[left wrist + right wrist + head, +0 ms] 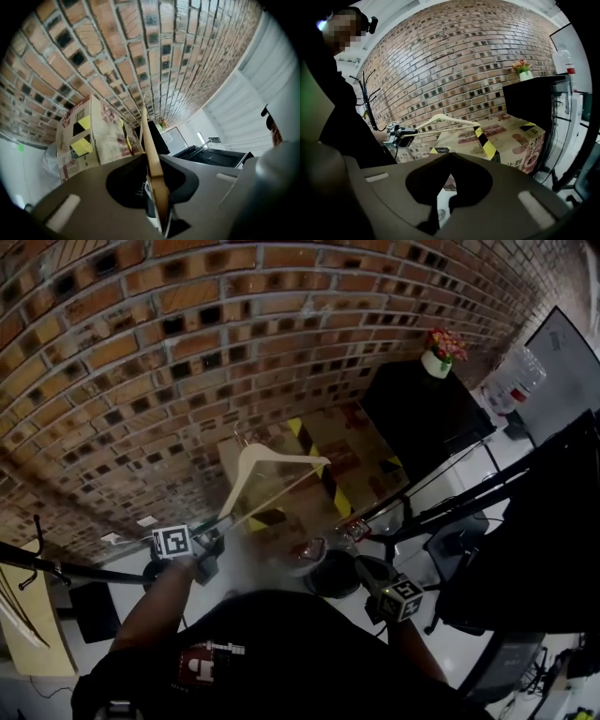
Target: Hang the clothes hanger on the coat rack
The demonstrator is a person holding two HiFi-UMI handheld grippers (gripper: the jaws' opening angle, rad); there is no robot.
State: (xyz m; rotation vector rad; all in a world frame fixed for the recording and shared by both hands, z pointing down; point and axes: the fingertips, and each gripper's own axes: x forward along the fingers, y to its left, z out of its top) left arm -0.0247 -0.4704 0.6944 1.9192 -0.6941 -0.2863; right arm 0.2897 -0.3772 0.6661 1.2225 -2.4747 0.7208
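A pale wooden clothes hanger (272, 470) hangs in the air in front of the brick wall, its hook (241, 439) pointing up. My left gripper (220, 523) is shut on the left end of the hanger's bar. In the left gripper view the hanger (152, 154) runs edge-on between the jaws of that gripper (157, 187). The right gripper view shows the hanger (450, 121) and the left gripper (410, 132) over the box. My right gripper (373, 576) is low at the right, its jaws (451, 157) together on nothing. The black coat rack (56, 570) stands at the far left.
A cardboard box (352, 442) with yellow-black tape sits by the wall under the hanger. Right of it stands a black cabinet (422, 413) bearing a flower pot (439, 352). Black metal stand bars (450, 502) cross the right side. In the right gripper view the coat rack (369, 101) rises at the left.
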